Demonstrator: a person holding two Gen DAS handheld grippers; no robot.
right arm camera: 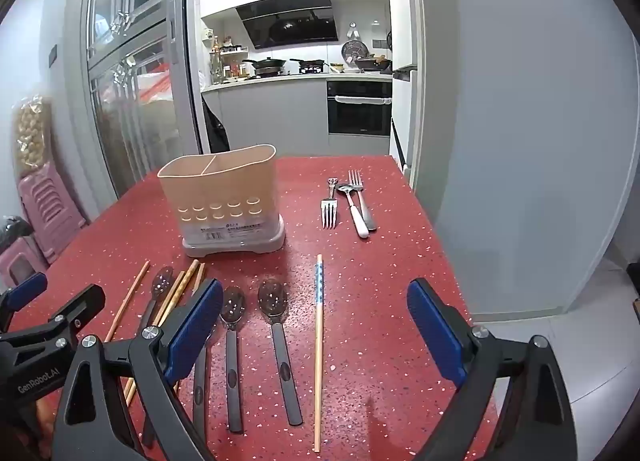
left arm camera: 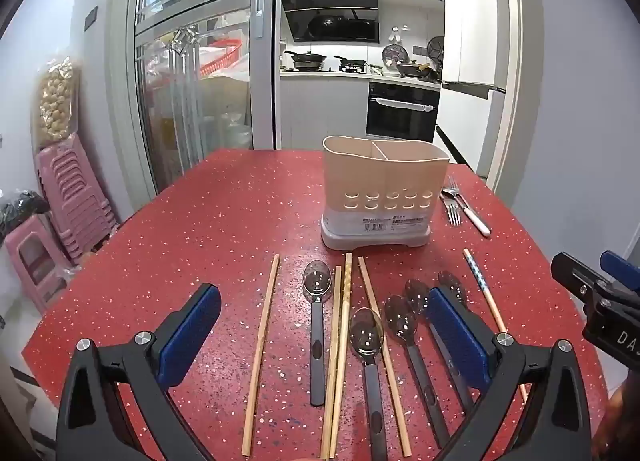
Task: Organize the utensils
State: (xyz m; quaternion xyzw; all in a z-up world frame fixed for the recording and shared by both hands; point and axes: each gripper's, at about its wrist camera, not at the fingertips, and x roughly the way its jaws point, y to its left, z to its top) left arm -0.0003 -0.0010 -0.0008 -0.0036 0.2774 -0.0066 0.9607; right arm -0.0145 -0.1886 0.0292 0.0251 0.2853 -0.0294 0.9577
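A beige two-compartment utensil holder stands empty on the red speckled table. Several wooden chopsticks and several dark-handled spoons lie in front of it. A chopstick with a blue-patterned end lies to the right. Two forks and a white-handled spoon lie right of the holder. My left gripper is open and empty above the spoons and chopsticks. My right gripper is open and empty above the patterned chopstick.
The table's right edge drops to a grey floor. Pink stools stack at the left by a glass sliding door. A kitchen with an oven lies behind the table.
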